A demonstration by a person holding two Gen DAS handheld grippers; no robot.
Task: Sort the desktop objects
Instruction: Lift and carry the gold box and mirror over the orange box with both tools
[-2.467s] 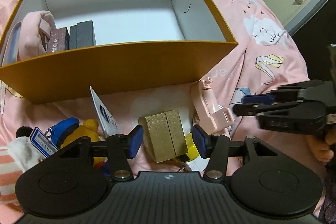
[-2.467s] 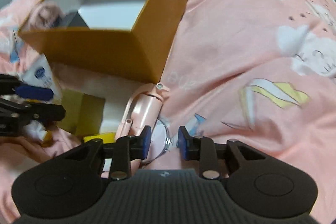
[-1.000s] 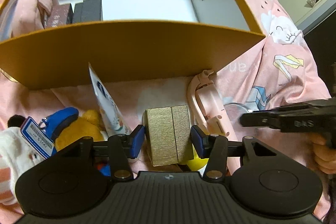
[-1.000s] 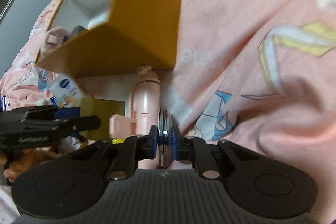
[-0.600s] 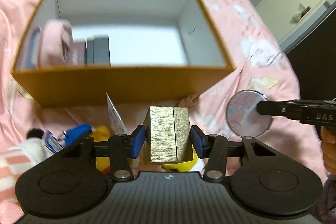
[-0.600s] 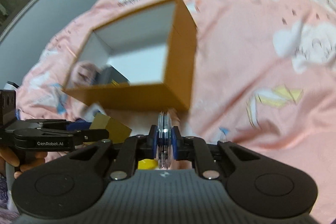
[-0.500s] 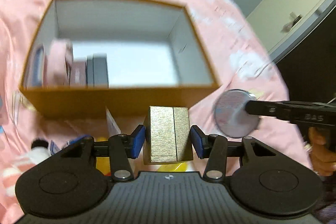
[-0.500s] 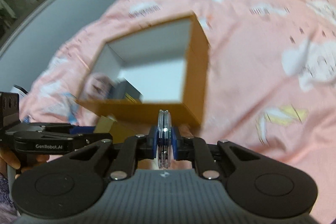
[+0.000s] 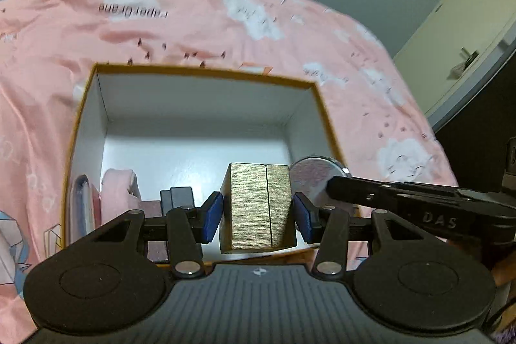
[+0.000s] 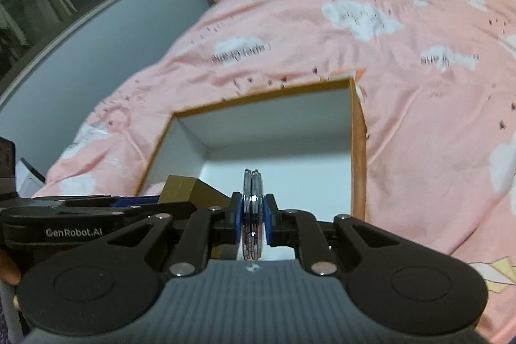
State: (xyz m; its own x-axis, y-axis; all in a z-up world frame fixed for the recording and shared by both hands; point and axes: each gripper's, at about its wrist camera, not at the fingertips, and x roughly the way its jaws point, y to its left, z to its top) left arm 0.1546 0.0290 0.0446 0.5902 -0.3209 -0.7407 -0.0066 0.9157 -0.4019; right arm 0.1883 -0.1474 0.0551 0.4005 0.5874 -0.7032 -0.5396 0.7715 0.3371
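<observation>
left wrist: left gripper (image 9: 258,216) clamped on gold box (image 9: 258,207), lifted off the pink bedspread (image 9: 193,21), now over the orange storage box (image 9: 200,72) | right wrist: right gripper (image 10: 252,220) pinching round compact mirror (image 10: 252,208) edge-on, likewise raised above the box | meaning: both ready to lower and release inside

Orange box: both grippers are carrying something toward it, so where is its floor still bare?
The orange box is crowded along its left wall: pink pouch, dark cases. The white floor from there to the right and far walls is bare.
</observation>
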